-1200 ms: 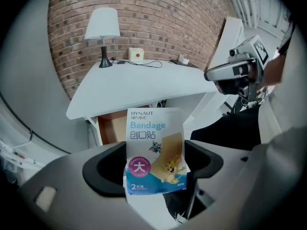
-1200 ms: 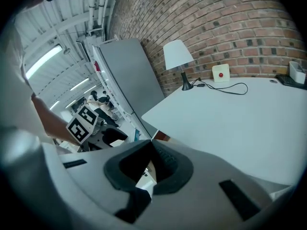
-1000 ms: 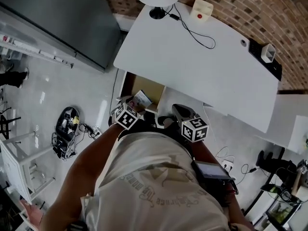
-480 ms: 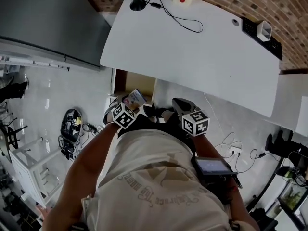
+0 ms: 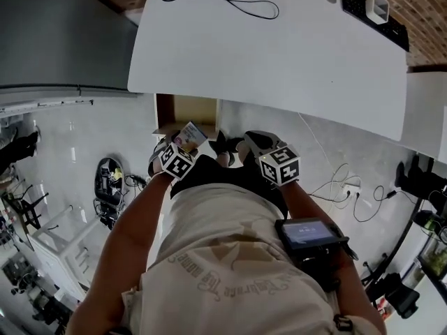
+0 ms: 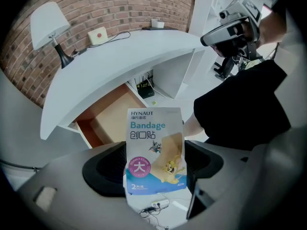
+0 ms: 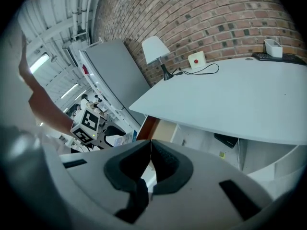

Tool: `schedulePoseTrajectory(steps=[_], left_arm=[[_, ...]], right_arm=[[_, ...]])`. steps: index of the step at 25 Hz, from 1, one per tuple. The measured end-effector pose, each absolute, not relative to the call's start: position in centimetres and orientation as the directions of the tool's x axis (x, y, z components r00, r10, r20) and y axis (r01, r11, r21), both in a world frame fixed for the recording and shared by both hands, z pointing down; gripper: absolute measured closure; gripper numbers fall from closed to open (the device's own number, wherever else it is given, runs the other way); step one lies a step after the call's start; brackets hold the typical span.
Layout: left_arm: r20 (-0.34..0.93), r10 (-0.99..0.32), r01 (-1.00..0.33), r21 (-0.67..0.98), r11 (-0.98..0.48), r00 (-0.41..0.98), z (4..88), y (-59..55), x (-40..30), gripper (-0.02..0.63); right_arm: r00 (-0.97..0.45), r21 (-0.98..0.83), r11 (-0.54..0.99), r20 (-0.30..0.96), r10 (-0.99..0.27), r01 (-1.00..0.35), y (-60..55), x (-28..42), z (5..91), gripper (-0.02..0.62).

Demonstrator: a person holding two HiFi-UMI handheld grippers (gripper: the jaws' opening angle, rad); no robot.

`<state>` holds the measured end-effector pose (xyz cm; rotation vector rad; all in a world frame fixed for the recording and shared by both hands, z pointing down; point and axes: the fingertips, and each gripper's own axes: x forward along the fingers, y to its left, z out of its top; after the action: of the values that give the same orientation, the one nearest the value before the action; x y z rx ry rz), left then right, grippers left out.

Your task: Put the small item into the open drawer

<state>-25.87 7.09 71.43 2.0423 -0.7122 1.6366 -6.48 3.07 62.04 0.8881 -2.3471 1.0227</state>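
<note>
Left claw (image 6: 154, 166) is clamping the flat white-and-blue bandage packet (image 6: 154, 143), both jaws pressing its lower half and holding it upright. The packet is hanging in the air in front of the open wooden drawer (image 6: 111, 121) under the white table (image 5: 279, 54), not inside it. Right claw (image 7: 149, 163) is hovering beside the left one, jaws pressed together and gripping nothing. A white lamp (image 6: 47, 23) and a black cable (image 6: 115, 36) are sitting at the table's far edge.
</note>
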Motion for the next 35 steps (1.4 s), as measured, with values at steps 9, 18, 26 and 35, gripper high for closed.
schedulePoseTrajectory(steps=[9,18,26,35], left_arm=[[0.985,-0.077,-0.601,0.033,-0.799,0.156,74.3,8.4,-27.2,0.229],[0.991,-0.059,-0.535,0.013,-0.845,0.118,76.7,7.9,-28.5,0.229],[0.991,-0.068,-0.494,-0.003,-0.869,0.115,78.7,5.0,-28.3,0.229],[0.992,-0.08,-0.443,-0.028,-0.896,0.097,81.7,1.9,-28.0,0.229]], right_arm=[[-0.705,-0.509,0.509,0.624,-0.336,-0.694,4.7,-9.0,65.2,0.589],[-0.694,-0.522,0.478,0.645,-0.321,-0.706,5.3,-10.2,68.3,0.589],[-0.69,-0.542,0.447,0.657,-0.303,-0.712,5.8,-11.2,71.0,0.589],[-0.681,-0.549,0.42,0.67,-0.294,-0.722,5.6,-11.8,74.1,0.589]])
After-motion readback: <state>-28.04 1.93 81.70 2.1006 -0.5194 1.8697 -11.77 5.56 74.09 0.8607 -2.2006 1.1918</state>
